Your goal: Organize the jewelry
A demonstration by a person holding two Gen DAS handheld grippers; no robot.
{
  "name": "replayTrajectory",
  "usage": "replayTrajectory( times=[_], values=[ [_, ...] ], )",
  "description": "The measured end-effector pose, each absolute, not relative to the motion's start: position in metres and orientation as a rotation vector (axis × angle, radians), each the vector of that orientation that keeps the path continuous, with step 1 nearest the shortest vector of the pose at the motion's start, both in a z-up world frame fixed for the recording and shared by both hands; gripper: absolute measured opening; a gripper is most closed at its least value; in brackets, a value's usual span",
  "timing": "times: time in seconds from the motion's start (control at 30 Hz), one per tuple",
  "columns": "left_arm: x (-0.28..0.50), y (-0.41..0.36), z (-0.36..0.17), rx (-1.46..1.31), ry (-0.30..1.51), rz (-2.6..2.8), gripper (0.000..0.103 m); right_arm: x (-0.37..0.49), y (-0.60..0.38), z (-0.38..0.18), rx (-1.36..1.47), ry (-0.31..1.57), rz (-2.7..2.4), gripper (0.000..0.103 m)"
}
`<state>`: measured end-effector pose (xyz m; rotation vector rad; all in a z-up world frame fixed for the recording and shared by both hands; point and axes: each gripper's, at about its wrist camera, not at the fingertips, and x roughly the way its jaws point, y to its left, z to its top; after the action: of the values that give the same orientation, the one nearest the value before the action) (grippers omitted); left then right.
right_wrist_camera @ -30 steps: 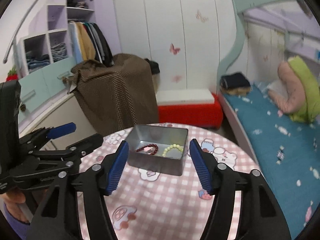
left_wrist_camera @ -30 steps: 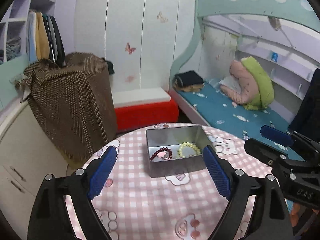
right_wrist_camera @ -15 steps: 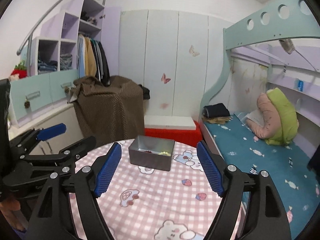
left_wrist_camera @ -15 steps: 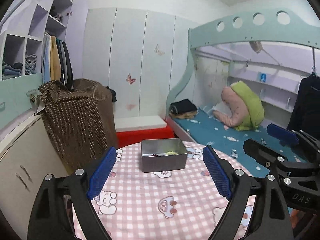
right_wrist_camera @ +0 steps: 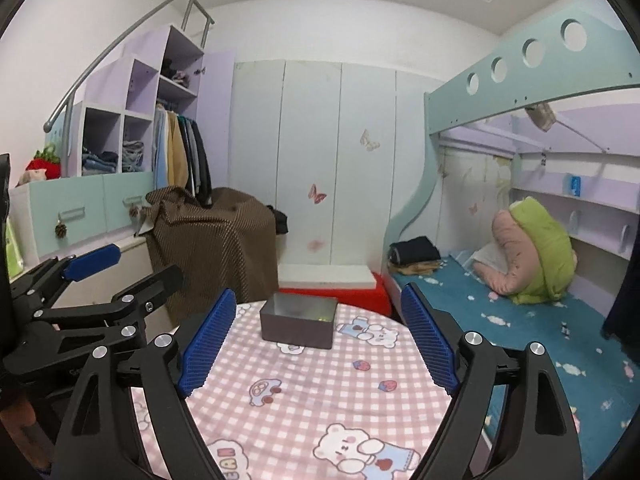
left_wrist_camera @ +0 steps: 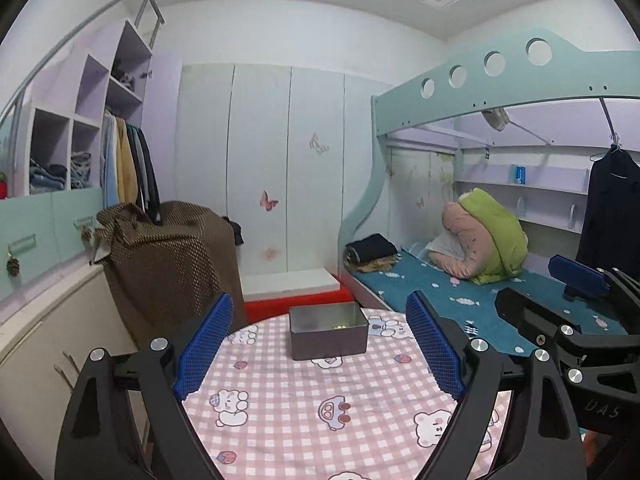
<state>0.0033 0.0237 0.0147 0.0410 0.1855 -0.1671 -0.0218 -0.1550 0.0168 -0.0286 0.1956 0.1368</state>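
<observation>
A grey metal tin (left_wrist_camera: 328, 332) stands open at the far side of the round table with the pink checked cloth (left_wrist_camera: 304, 404). A few pale yellow-green beads (left_wrist_camera: 339, 326) show just over its rim; the rest of its contents are hidden. The tin also shows in the right wrist view (right_wrist_camera: 298, 326). My left gripper (left_wrist_camera: 320, 344) is open and empty, well back from the tin. My right gripper (right_wrist_camera: 316, 340) is open and empty, also well back. Each gripper shows at the edge of the other's view, the right one (left_wrist_camera: 560, 292) and the left one (right_wrist_camera: 120, 268).
A brown covered object (left_wrist_camera: 172, 264) stands left of the table. A red and white box (left_wrist_camera: 296, 292) sits on the floor behind it. A bunk bed with a teal mattress (left_wrist_camera: 452, 300) runs along the right. Wardrobes and shelves line the back and left walls.
Both grippers have pulled back and levelled out from above the tin. The tin now looks smaller and farther, and the bracelets inside are mostly hidden by its wall.
</observation>
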Motion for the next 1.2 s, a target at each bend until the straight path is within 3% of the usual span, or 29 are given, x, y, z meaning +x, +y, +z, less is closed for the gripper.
replayTrajectory(
  times=[1.2],
  values=[
    [-0.027, 0.026, 0.023, 0.050, 0.078, -0.124, 0.086, -0.043, -0.153, 0.026, -0.030, 0.139, 0.109, 0.087]
  ],
)
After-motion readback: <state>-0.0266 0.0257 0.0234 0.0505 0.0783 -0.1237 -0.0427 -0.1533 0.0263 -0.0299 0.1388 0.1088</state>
